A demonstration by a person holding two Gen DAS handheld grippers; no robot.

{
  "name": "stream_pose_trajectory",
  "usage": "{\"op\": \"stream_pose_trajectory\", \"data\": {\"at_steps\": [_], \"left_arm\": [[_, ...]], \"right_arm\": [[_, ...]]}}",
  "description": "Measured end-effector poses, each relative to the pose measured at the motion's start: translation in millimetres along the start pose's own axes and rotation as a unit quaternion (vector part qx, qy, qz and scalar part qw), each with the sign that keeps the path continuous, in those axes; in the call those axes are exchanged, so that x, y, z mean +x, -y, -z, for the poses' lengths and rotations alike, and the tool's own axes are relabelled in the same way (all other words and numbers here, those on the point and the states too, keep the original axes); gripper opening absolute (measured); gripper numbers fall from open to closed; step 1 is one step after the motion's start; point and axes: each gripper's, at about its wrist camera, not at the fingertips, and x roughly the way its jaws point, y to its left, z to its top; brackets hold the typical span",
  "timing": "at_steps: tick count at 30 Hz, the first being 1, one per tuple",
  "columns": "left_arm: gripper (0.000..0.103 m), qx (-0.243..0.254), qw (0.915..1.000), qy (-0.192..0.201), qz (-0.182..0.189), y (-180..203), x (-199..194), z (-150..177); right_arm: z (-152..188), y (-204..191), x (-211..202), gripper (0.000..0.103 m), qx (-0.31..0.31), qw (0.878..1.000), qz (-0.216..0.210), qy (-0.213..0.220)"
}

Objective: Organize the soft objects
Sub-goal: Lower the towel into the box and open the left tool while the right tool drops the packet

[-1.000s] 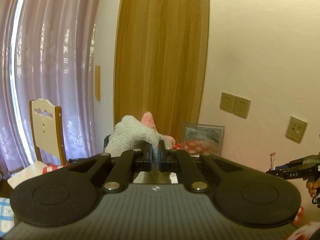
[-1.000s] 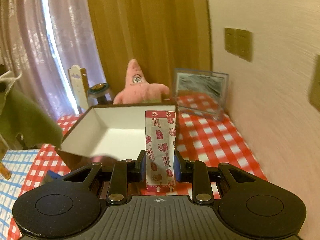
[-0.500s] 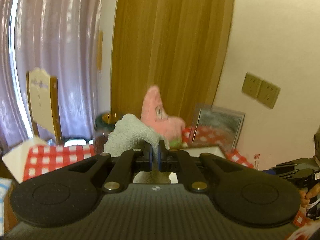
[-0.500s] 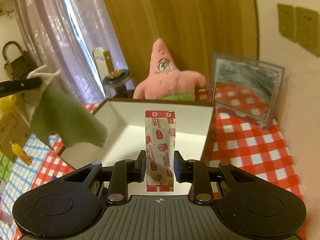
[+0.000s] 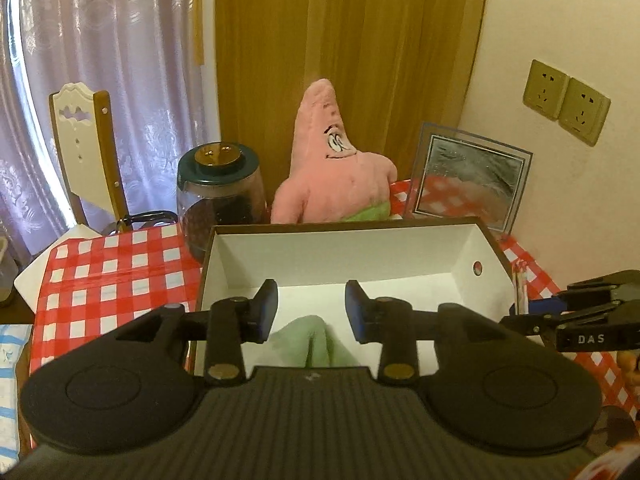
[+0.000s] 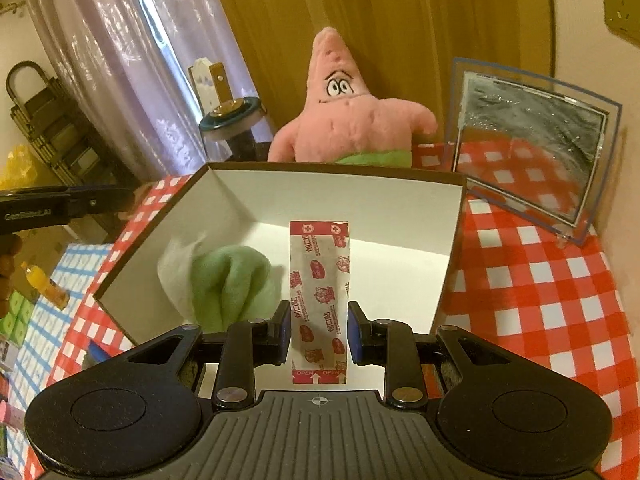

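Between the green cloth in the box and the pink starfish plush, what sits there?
Right wrist view: beyond the green cloth lies bare white floor of the box, then its back wall, then the pink starfish plush behind.

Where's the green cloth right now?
The green cloth lies inside the box, at its left in the right wrist view, beside the bandage.

Box (image 6: 336, 196) open on top; green cloth (image 6: 228, 280) fills its left side, right floor bare. Plush (image 6: 352, 112) and jar (image 5: 220, 196) crowd behind the box.
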Motion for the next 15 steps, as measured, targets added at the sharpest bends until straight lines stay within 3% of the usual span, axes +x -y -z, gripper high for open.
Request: {"op": "stream_pose_trajectory", "data": {"at_steps": [4,5,7,15], "left_arm": [[0.035,-0.001,0.9999,-0.007,-0.009,-3,0,1],[0.036,-0.001,0.9999,-0.009,-0.011,-4,-1,2],[0.037,-0.002,0.9998,-0.012,-0.014,-5,-2,4],[0.038,-0.012,0.9995,-0.016,-0.025,-13,-16,17]], "right_arm": [[-6,0,9,0.032,0.002,1.0,-0.001,0.006],[-8,0,11,0.044,0.004,1.0,0.002,0.006],[-11,2,13,0.058,0.02,1.0,0.002,0.014],[-10,9,-1,0.059,0.04,0.999,0.006,0.034]]}}
